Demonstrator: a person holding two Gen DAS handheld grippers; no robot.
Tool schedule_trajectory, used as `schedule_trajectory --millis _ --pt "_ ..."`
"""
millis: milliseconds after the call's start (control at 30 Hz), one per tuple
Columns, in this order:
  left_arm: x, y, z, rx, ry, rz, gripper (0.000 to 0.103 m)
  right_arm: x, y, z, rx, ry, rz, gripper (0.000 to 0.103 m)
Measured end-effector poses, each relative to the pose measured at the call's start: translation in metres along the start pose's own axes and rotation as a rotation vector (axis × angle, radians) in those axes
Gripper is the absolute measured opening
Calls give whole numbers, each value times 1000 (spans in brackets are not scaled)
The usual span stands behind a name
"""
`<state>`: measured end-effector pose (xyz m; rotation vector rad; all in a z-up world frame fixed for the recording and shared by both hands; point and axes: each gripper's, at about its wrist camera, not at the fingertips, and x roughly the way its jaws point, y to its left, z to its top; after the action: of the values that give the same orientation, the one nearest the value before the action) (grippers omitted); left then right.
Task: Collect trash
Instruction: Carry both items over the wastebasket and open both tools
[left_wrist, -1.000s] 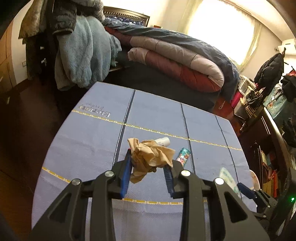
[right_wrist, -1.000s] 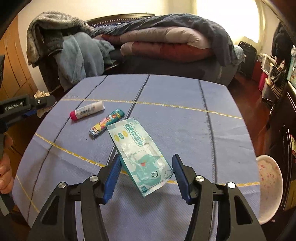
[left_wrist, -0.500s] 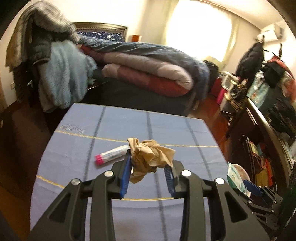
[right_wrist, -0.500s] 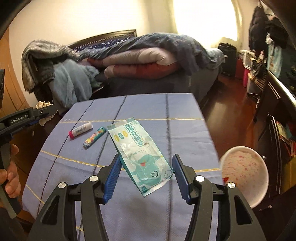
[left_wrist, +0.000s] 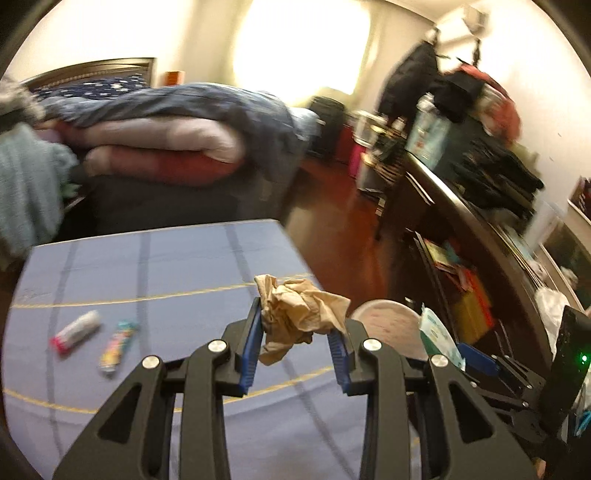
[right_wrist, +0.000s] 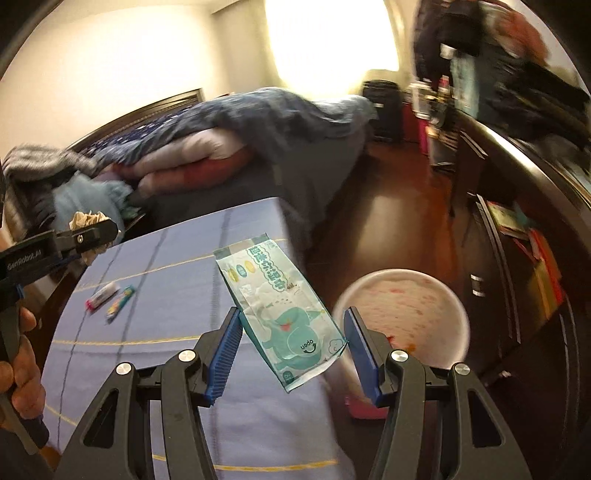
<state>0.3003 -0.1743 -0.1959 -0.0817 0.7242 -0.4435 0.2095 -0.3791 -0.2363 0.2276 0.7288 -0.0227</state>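
Trash is split between the two tools and the counter (left_wrist: 192, 258), a wide surface under a blue cloth with dark stripes and yellow stitched lines, standing in front of a bed (right_wrist: 236, 147) piled with folded quilts. Just past the counter's right edge, lower down, sits a white bin (right_wrist: 402, 317) with a pink-speckled lining, its mouth showing round in the right wrist view. The right hand-held gripper (right_wrist: 291, 339) is closed on a teal-and-white wipes packet (right_wrist: 277, 306), pinched near its printed lower end and held above the counter's right edge, beside the bin. The left hand-held gripper (left_wrist: 295, 332) clamps a crumpled brown paper wad (left_wrist: 299, 314) up off the cloth. On the counter's left part lie a white tube with a pink cap (left_wrist: 75, 331) and, just beside it, a small colourful wrapper (left_wrist: 118, 343).
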Motion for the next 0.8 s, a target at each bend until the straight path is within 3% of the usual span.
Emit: schedule_trajectory --millis 233,800 --pt "49 -61 -1 98 50 -67 34 0 -65 -8 116 3 -94 57" --pt "151 -159 -18 266 163 -167 34 31 -151 -24 245 45 -229 57"
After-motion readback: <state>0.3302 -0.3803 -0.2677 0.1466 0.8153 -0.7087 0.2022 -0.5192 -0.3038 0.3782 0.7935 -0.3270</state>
